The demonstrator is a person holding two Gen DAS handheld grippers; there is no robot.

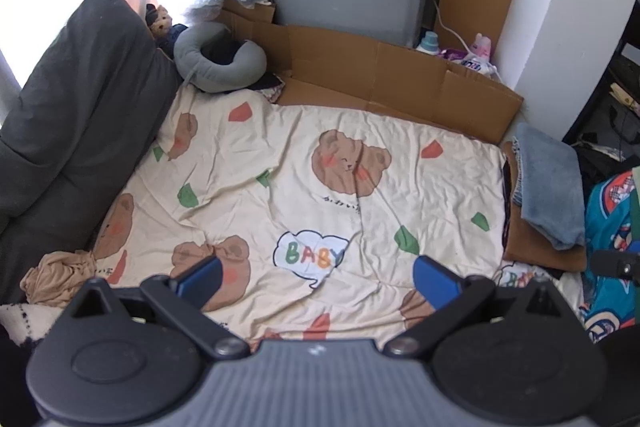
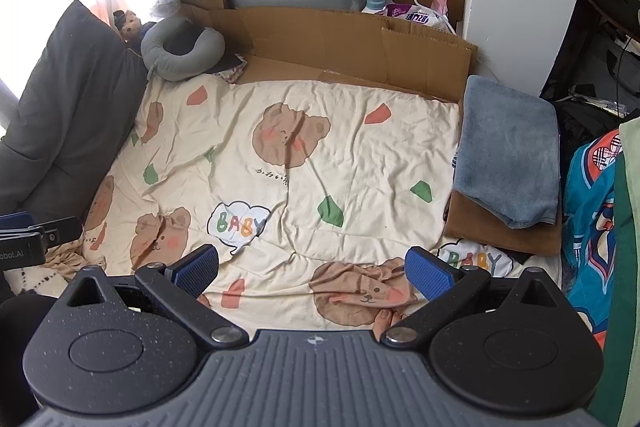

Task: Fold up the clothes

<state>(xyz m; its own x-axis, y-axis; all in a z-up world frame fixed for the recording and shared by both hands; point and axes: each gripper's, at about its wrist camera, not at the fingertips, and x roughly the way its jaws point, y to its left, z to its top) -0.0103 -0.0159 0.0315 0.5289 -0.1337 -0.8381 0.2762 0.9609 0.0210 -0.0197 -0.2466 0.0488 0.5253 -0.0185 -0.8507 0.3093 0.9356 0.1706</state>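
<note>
Left wrist view shows your left gripper (image 1: 316,277) spread wide, empty; the tan garment (image 1: 60,277) looks soft, limp, so pinch an edge.

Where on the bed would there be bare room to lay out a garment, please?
The middle of the bear-print sheet is bare, between the dark cushion and the folded grey towel. The crumpled tan garment crowds the near left corner.

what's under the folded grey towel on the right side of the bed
The grey towel lies on top of a folded brown cloth, whose front and left edges stick out. A dark strip shows at the stack's left side; anything lower is covered.
</note>
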